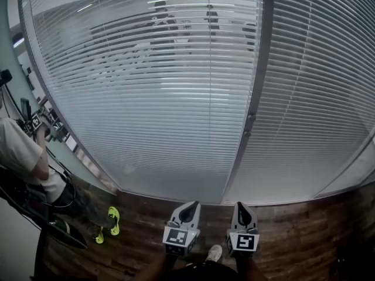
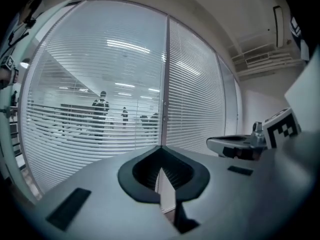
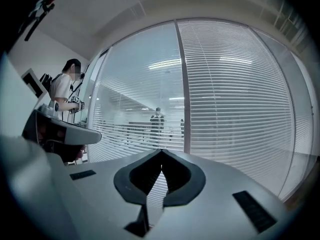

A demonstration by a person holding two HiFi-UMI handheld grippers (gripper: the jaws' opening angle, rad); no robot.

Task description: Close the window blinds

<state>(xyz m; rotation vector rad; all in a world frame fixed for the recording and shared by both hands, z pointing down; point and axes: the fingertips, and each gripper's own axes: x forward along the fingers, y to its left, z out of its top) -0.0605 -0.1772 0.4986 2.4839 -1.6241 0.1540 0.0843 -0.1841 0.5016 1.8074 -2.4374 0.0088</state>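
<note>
White slatted blinds cover a glass wall in front of me. The slats of the left panel (image 1: 146, 86) are tilted partly open, and people and ceiling lights show through them. The right panel (image 1: 316, 98) looks more closed. A grey post (image 1: 253, 69) divides the two and carries a small fitting (image 1: 249, 122) at mid height. My left gripper (image 1: 190, 205) and right gripper (image 1: 240, 205) are held low, side by side, pointing at the foot of the blinds and short of them. Both are shut and empty, tips meeting in the left gripper view (image 2: 161, 148) and the right gripper view (image 3: 161, 151).
A person in a white shirt (image 1: 23, 151) stands at the left by the wall, holding marker-cube grippers, with neon-yellow shoes (image 1: 111, 221) on the wooden floor (image 1: 304, 239). My own shoe (image 1: 214, 252) shows between my grippers.
</note>
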